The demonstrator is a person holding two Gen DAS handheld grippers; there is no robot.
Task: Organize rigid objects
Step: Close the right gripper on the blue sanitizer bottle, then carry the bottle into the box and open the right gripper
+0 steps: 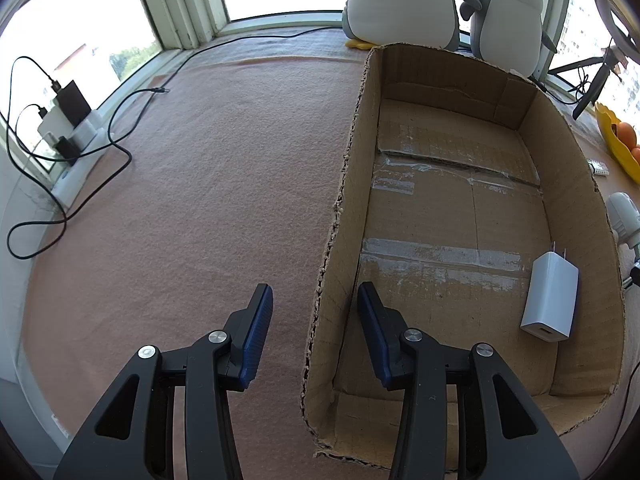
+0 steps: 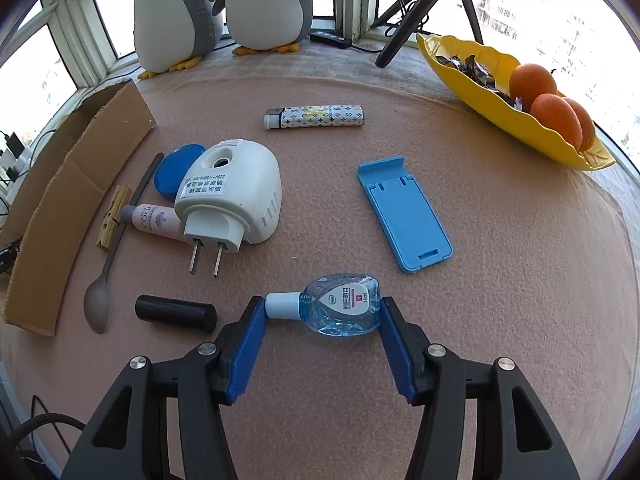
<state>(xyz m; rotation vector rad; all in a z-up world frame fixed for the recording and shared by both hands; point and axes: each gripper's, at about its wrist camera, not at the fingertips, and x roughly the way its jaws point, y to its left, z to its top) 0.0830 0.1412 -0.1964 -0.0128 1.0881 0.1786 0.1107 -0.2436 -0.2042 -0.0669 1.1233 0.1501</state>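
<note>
A clear blue eye-drop bottle (image 2: 340, 312) with a white cap lies sideways on the pink felt. My right gripper (image 2: 322, 306) is shut on it, one blue pad on the cap and the other on its base. Around it lie a white plug-in device (image 2: 232, 192), a blue phone stand (image 2: 404, 216), a patterned lighter (image 2: 314, 117), a black cylinder (image 2: 174, 314), a spoon (image 2: 98, 304), a wooden clothespin (image 2: 112, 222), a pink tube (image 2: 154, 220) and a blue round tin (image 2: 176, 170). My left gripper (image 1: 315, 291) stands open astride the left wall of the cardboard box (image 1: 348, 184), which holds a white USB charger (image 1: 550, 298).
A yellow dish (image 2: 472, 80) with oranges and wrappers sits at the right. Two plush penguins (image 2: 224, 8) and a tripod (image 2: 404, 28) stand by the windows. Black cables (image 1: 120, 148) and chargers lie along the left sill. The box's outer wall (image 2: 72, 200) borders the objects' left.
</note>
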